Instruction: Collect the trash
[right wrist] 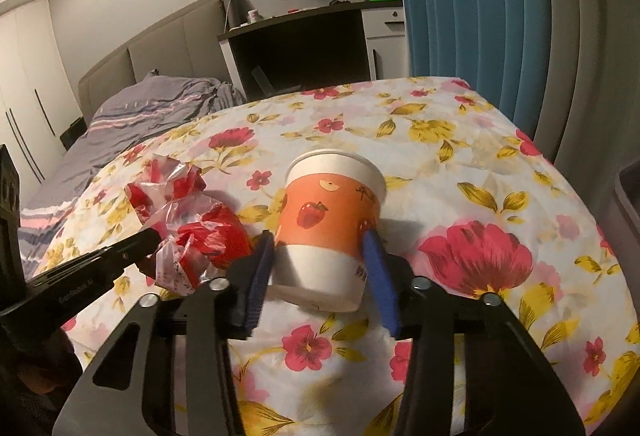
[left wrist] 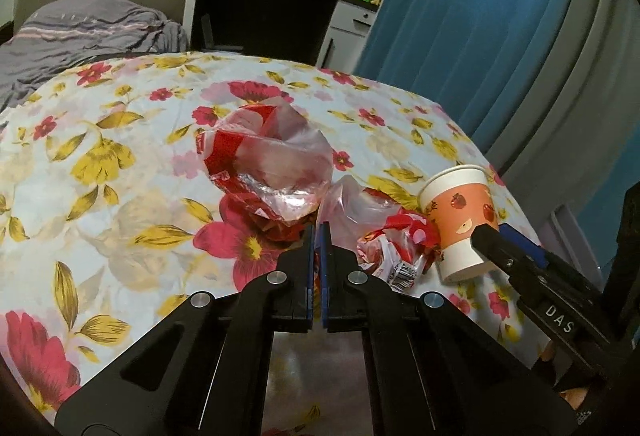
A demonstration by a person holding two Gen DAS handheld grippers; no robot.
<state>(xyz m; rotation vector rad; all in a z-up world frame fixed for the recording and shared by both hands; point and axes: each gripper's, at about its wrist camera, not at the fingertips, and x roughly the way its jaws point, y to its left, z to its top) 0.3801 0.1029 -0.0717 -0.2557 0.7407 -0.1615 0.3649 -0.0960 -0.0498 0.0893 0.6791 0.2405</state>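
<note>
Straddling the upright paper cup [right wrist: 330, 224], your right gripper [right wrist: 320, 268] touches its base; left gripper [left wrist: 319, 236] pinches the plastic bag [left wrist: 276, 163].

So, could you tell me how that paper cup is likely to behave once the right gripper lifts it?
The paper cup looks thin-walled, so it probably dents if the right gripper squeezes hard. It seems light. Its taper may let it slip downward.

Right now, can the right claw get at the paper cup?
Probably yes: the right claw already straddles the paper cup, pads at both sides low on its wall, nothing between. The crumpled plastic bag lies clear to one side.
</note>
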